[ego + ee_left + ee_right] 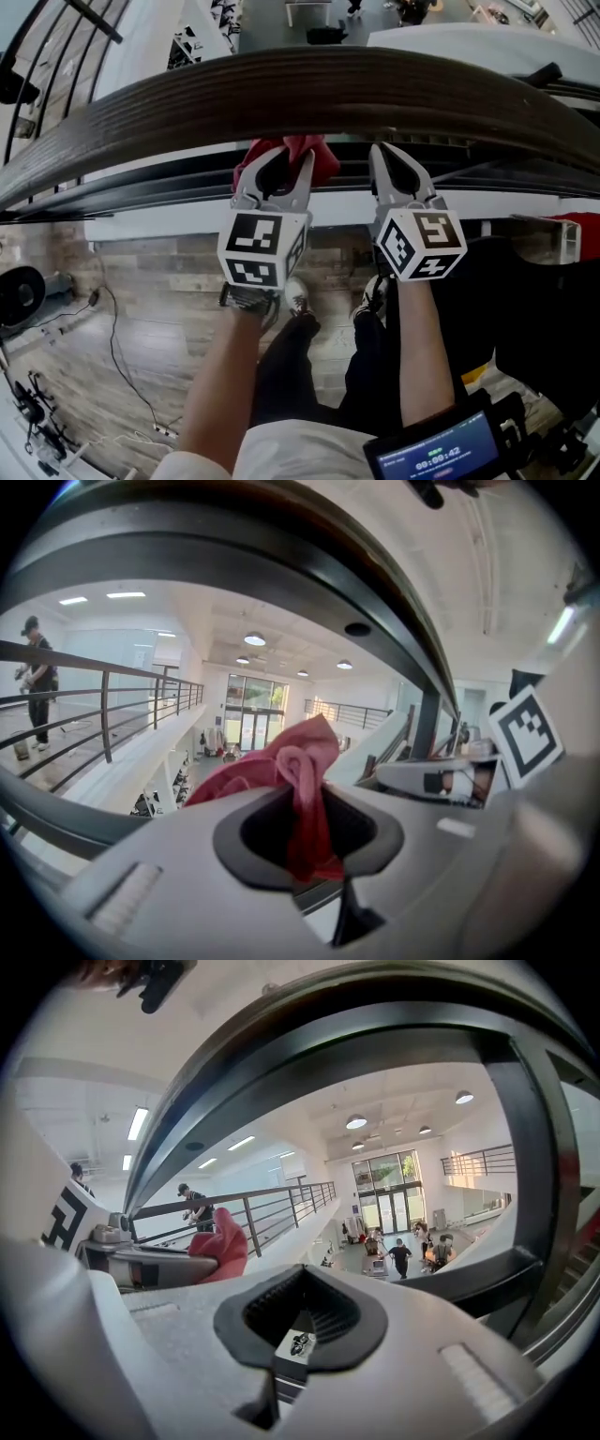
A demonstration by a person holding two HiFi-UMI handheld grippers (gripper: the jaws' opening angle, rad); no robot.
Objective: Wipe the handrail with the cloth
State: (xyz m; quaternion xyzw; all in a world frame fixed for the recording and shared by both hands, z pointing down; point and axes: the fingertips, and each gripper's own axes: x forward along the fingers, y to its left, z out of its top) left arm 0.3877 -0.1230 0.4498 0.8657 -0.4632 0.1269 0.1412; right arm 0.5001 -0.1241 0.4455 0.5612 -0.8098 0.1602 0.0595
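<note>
A broad, dark wooden handrail (309,84) curves across the top of the head view. Just under its near edge, my left gripper (281,155) is shut on a red cloth (319,155), which bunches out past the jaw tips. In the left gripper view the cloth (300,771) hangs down through the hollow between the jaws (305,797), with the handrail (281,564) arching overhead. My right gripper (389,155) sits beside the left one under the rail. Its jaws (302,1274) meet at the tips with nothing between them, and the cloth (223,1241) shows to its left.
Black metal bars (141,183) run below the handrail. Behind it is a drop to a wooden floor (141,309) and an atrium with people (401,1255). Another railed walkway with a person (37,682) lies across the gap. A device screen (436,455) sits at the person's waist.
</note>
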